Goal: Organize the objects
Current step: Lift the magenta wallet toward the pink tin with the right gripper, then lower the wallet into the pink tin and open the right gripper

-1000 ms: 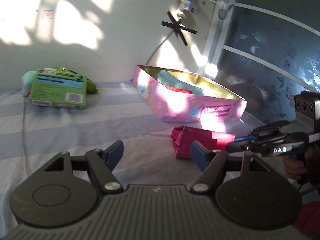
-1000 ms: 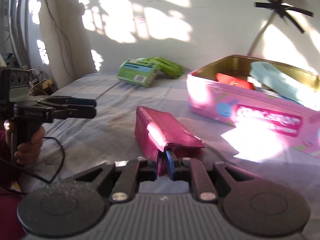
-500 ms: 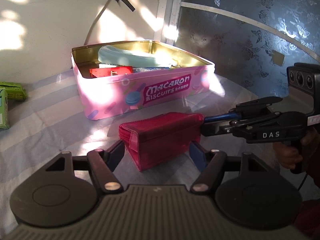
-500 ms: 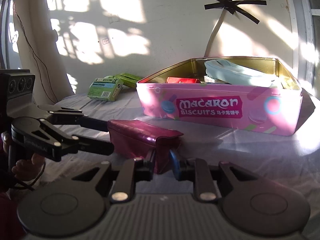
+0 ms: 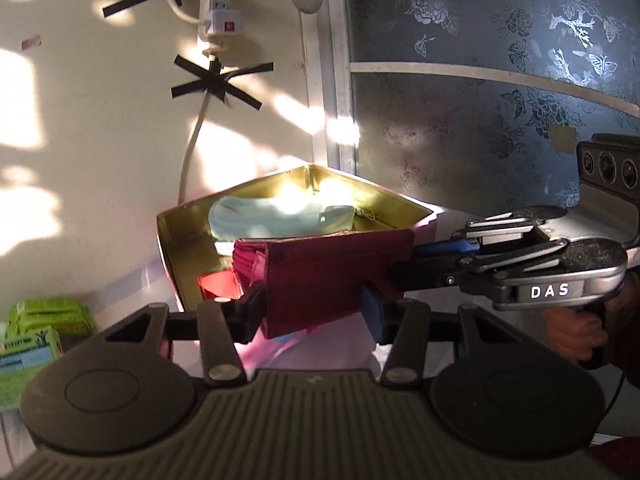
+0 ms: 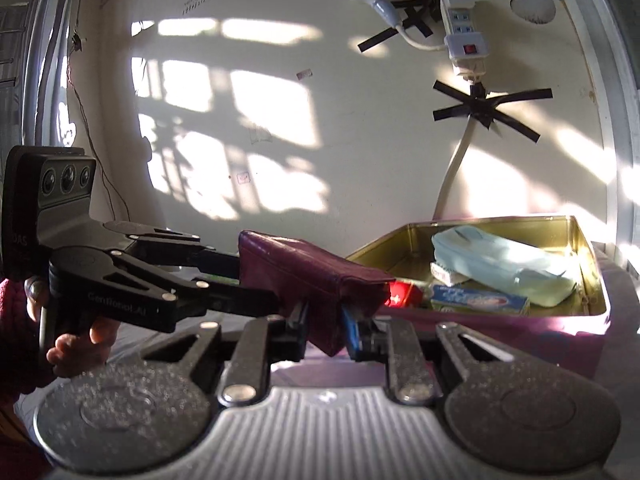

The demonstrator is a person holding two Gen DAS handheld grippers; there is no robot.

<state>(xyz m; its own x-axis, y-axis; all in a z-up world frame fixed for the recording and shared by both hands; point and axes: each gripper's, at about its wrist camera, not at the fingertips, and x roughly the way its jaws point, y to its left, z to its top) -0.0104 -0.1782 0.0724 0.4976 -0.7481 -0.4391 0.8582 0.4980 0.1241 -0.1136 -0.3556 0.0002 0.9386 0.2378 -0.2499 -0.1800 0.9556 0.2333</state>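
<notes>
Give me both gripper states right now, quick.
Left gripper: jaws closing on the maroon wallet, pads touching it.
Right gripper: shut on the same wallet.

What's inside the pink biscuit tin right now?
In the pink biscuit tin: a light blue pouch, a toothpaste box, a small white packet and something red. The maroon wallet hides the near corner.

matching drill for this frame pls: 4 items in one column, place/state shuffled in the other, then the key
1. maroon wallet
2. light blue pouch
3. green boxes
4. power strip

A. taped on the wall
B. lying inside the pink tin
C. held in the air by left gripper and right gripper
D. on the bed, left of the tin

Pairs: 1-C, 2-B, 3-D, 4-A
</notes>
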